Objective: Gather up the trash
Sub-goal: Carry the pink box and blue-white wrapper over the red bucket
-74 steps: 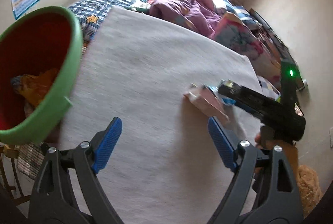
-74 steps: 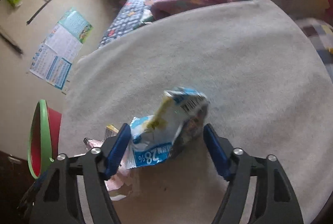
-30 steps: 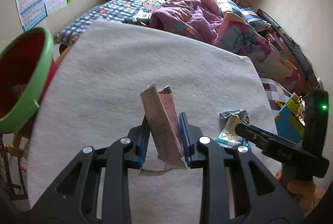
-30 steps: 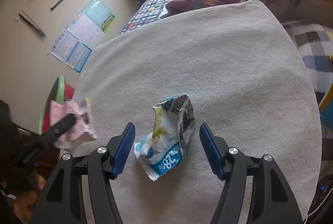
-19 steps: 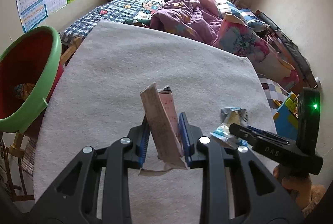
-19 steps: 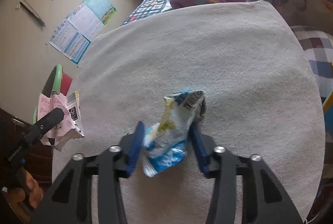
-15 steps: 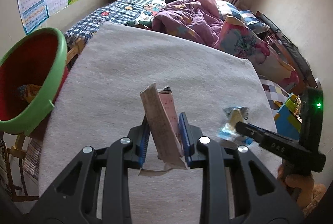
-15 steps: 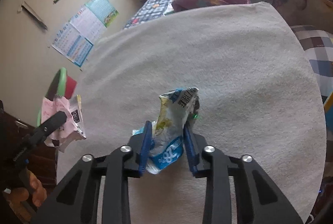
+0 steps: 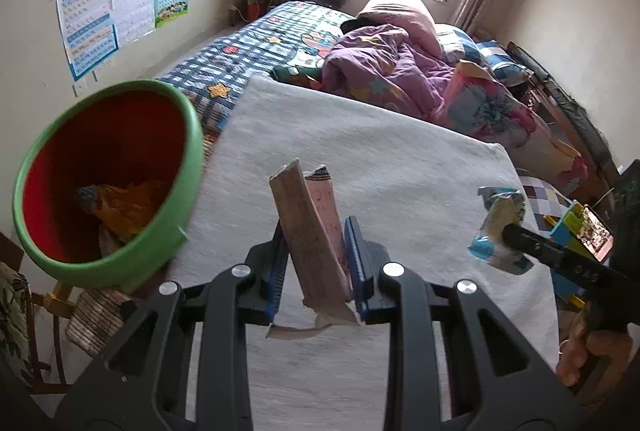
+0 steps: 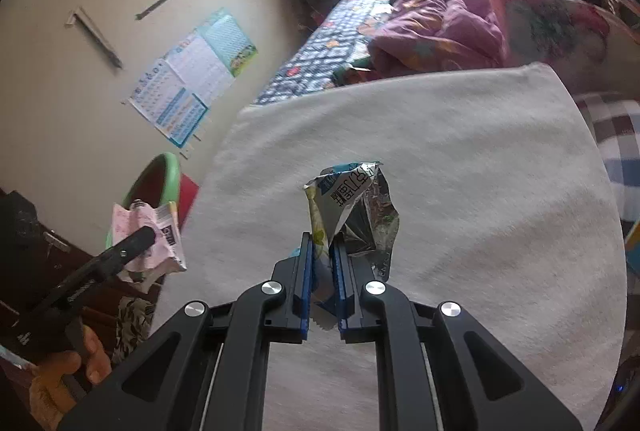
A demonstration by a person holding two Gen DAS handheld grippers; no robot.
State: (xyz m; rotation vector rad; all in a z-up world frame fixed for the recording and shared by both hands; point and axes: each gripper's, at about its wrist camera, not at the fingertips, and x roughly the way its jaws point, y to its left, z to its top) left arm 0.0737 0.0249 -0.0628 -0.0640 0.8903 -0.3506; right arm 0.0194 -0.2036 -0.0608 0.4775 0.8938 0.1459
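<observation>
My left gripper (image 9: pixel 316 263) is shut on a pink and brown paper wrapper (image 9: pixel 310 231), held above the grey blanket (image 9: pixel 400 167). It also shows in the right wrist view (image 10: pixel 150 235). My right gripper (image 10: pixel 322 279) is shut on a crumpled blue and silver snack wrapper (image 10: pixel 348 207), lifted off the blanket; it shows at the right in the left wrist view (image 9: pixel 500 227). A red bin with a green rim (image 9: pixel 108 175) stands left of the blanket with orange trash inside.
A bed with a purple quilt (image 9: pixel 384 71) and pillows lies beyond the blanket. Posters (image 9: pixel 120 7) hang on the left wall. A woven stool (image 9: pixel 96 319) sits under the bin. Colourful toys (image 9: pixel 576 231) lie at the right.
My right gripper closed on the snack wrapper and lifted it off the blanket. My left gripper, holding the pink wrapper, has moved closer to the bin.
</observation>
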